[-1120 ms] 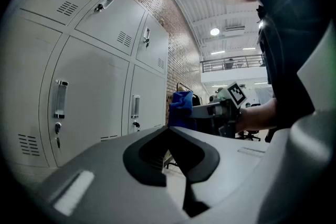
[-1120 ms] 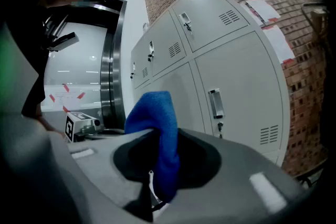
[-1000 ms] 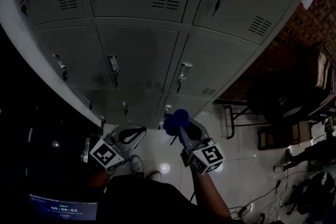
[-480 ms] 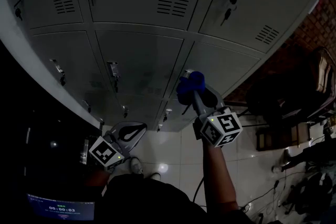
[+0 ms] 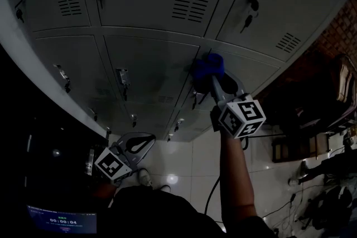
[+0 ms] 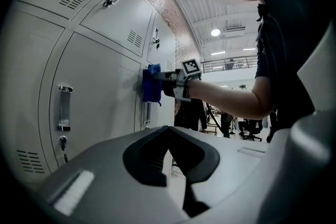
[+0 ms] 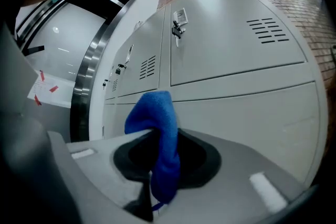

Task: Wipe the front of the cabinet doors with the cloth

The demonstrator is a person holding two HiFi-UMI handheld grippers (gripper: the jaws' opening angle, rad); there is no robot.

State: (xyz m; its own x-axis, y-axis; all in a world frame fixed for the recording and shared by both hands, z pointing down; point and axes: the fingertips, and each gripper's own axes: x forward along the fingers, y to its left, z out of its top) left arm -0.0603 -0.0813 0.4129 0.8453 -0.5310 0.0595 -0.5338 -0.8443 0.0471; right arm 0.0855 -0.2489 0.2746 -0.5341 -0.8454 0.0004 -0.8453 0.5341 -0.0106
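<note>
A bank of grey cabinet doors (image 5: 150, 64) with vents, handles and locks fills the head view. My right gripper (image 5: 215, 78) is shut on a blue cloth (image 5: 208, 68) and holds it raised against a middle-row door beside its handle. The same cloth (image 7: 157, 134) hangs pinched between the jaws in the right gripper view, with grey doors (image 7: 236, 60) just ahead, and the left gripper view shows the cloth (image 6: 150, 84) pressed on a door. My left gripper (image 5: 135, 145) stays low near the floor, jaws together, holding nothing.
White floor tiles (image 5: 184, 164) lie below the cabinet. A dark chair (image 5: 295, 108) and a brick wall (image 5: 340, 25) stand at the right. A small screen (image 5: 61, 220) glows at the lower left. People stand in the hall behind (image 6: 231, 123).
My right gripper has risen with the cloth from near the bottom row up to a middle-row door. The left gripper has stayed where it was.
</note>
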